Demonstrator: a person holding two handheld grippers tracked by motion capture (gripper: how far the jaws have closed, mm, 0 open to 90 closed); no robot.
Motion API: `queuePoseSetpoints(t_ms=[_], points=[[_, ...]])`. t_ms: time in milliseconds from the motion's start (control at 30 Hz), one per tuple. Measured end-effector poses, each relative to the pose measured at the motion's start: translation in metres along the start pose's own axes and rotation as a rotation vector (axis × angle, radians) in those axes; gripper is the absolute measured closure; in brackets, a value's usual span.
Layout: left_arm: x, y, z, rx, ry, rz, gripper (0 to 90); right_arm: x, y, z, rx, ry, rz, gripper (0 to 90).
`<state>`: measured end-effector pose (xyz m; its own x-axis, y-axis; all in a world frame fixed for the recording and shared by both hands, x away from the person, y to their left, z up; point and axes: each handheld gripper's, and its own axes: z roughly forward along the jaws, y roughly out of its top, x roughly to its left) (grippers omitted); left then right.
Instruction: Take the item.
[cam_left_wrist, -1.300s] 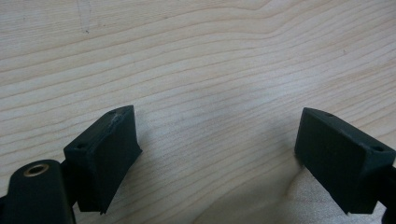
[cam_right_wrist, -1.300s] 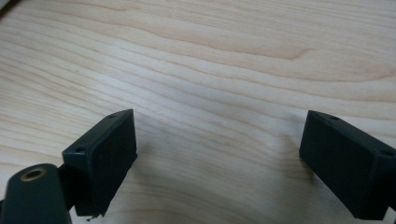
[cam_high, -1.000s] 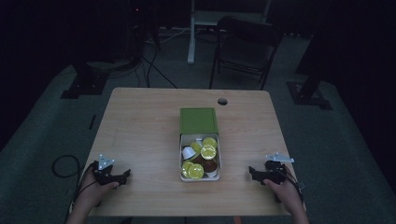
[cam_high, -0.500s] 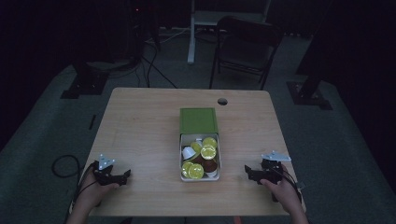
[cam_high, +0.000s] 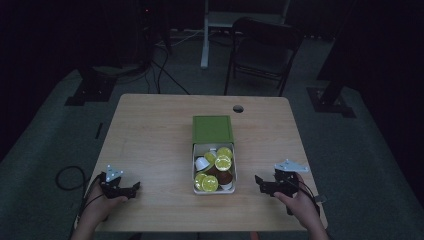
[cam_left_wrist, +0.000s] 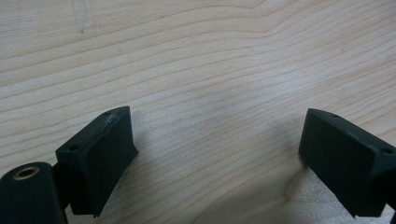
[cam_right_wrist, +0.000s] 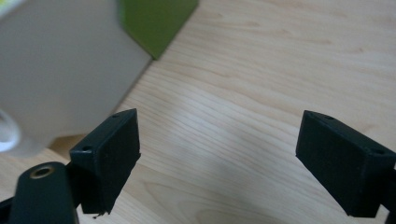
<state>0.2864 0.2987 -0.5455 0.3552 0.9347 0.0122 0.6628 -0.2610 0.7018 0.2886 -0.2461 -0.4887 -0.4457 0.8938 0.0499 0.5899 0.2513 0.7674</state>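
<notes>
the open box of coffee capsules stands in the middle of the table, its green lid lying behind it. the right hand-held gripper, jaws wide and empty after closing a little, should approach one capsule slowly from above. the left hand-held gripper rests wide open, empty. the dim light makes the capsules hard to tell apart.

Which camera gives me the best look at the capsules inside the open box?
The high view: it looks straight down into the white box, showing the capsules with yellow-green and dark tops. The right gripper view catches just the box's blurred white wall and green lid, no capsules. The left gripper view shows bare table.
</notes>
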Motion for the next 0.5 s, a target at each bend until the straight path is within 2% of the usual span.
queuePoseSetpoints(t_ms=[367,500], points=[[0.000,0.000,0.000,0.001,0.000,0.001,10.3,0.028,0.022,-0.013,-0.060,0.052,-0.056,13.8],[0.000,0.000,0.000,0.000,0.000,0.000,10.3,0.037,0.029,-0.018,-0.088,0.113,-0.050,14.2]])
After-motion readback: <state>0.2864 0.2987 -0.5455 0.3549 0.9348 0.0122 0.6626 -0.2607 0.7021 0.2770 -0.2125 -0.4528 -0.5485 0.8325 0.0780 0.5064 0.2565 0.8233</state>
